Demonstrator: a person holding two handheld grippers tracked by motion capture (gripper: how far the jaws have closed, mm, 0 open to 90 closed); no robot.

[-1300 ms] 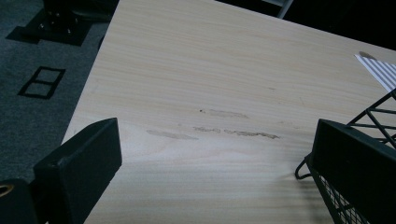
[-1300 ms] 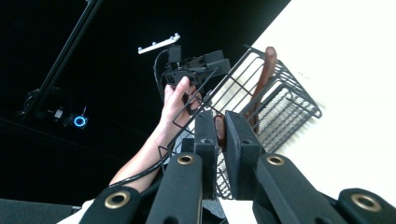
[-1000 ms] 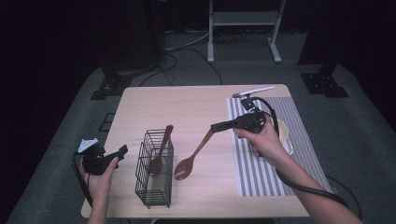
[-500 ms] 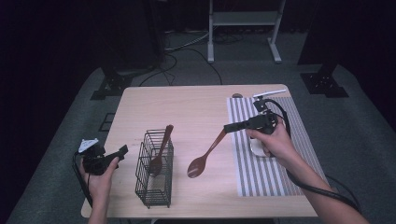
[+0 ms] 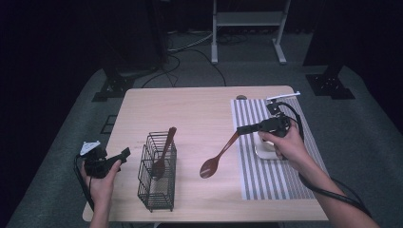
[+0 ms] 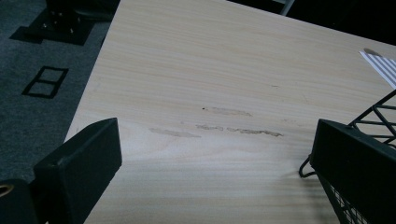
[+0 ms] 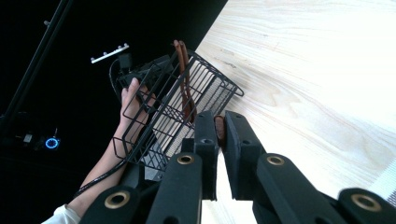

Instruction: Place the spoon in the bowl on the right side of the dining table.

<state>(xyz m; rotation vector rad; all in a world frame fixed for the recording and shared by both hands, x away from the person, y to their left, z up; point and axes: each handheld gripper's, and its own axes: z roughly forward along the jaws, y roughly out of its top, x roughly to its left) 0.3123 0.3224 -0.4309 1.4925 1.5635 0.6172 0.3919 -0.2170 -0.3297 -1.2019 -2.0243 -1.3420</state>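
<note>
1. Right claw [image 5: 243, 129], right of centre in the high view: jaws clamped on the handle end of a brown wooden spoon [image 5: 219, 155]. Right gripper view shows the handle tip pinched between the two black pads [image 7: 219, 135].
2. Spoon hangs from that grip, slanting down-left in the frame. Bowl sits lower centre, over bare tabletop [image 5: 190, 114], just left of the striped mat [image 5: 252, 156]. Can't tell if the bowl touches the wood.
3. Right hand [image 5: 285, 145] is over the striped mat, right side of the frame. A small white dish [image 5: 262, 148] lies on the mat, partly under the hand.
4. Left claw [image 5: 124, 154], lower left of the high view: jaws wide apart, nothing between them. Left gripper view confirms: left pad [image 6: 79, 168] and right pad [image 6: 355, 163] at opposite edges, plain wood between.
5. Left hand [image 5: 100, 176] holds its gripper at the lower-left tabletop edge, claw aimed toward the wire basket [image 5: 156, 190], near it but apart.
6. Wire basket stands lower centre-left, upright. A second wooden spoon [image 5: 164, 152] stands in it, handle leaning up-right past the rim.
7. Basket and held spoon are apart, bare wood between them.
</note>
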